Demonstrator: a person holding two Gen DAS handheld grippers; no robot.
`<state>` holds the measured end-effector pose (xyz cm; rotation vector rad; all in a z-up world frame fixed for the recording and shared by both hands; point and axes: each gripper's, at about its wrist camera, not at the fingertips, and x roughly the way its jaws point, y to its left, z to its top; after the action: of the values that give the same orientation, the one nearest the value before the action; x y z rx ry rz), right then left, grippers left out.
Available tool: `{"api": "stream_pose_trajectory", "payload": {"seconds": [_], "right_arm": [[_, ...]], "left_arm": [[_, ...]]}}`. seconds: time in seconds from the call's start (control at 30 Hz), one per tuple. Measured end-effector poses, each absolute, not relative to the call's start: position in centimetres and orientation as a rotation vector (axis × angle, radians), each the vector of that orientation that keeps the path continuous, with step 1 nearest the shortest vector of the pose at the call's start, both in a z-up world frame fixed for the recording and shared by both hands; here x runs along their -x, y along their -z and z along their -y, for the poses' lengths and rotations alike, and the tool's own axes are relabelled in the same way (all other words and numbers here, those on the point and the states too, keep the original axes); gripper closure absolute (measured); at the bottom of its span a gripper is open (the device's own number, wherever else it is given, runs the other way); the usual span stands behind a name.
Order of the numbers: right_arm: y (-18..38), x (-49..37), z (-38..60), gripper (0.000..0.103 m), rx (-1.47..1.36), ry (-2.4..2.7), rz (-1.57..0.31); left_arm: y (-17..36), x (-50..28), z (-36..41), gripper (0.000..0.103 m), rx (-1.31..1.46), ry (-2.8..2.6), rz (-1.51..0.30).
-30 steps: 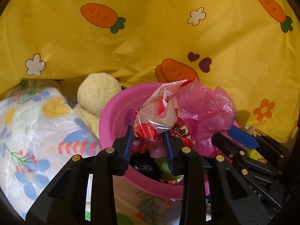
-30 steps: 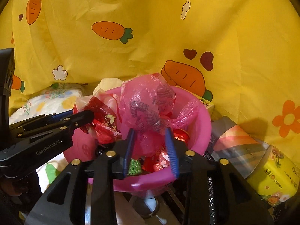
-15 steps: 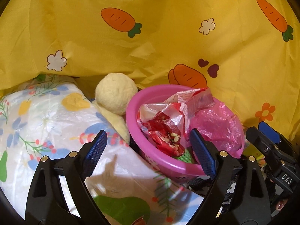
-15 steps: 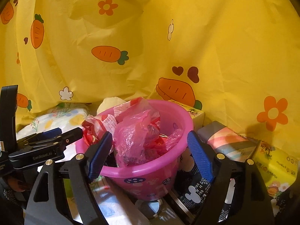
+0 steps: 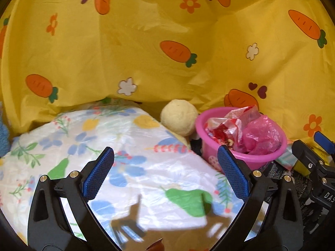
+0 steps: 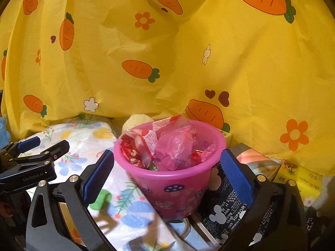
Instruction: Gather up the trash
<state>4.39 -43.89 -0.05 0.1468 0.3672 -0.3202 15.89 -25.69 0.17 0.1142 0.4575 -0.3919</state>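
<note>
Both my grippers gape wide, holding nothing. Left gripper (image 5: 165, 173) hangs over the floral bag (image 5: 108, 142), bucket (image 5: 257, 161) off to its right. Right gripper (image 6: 167, 173) frames the pink bucket (image 6: 178, 188), not touching it. Red wrapper (image 6: 136, 150) and pink bag (image 6: 175, 146) sit crumpled inside, poking above the rim. Yellow cloth (image 6: 167, 62) behind.

yellow carrot-print cloth (image 6: 188, 52) hangs behind a floral white cover (image 5: 129, 146), warmly lit.
</note>
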Motion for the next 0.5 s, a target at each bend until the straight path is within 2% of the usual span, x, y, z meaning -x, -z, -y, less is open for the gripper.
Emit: {"api": "stream_pose_trajectory", "payload": {"seconds": [0.5], "right_arm": [[-0.7,3.1,34.4,0.006,-0.089,0.239,-0.331]], "left_arm": [[-1.1,-5.9,15.3,0.006,-0.063,0.209,-0.413]]}}
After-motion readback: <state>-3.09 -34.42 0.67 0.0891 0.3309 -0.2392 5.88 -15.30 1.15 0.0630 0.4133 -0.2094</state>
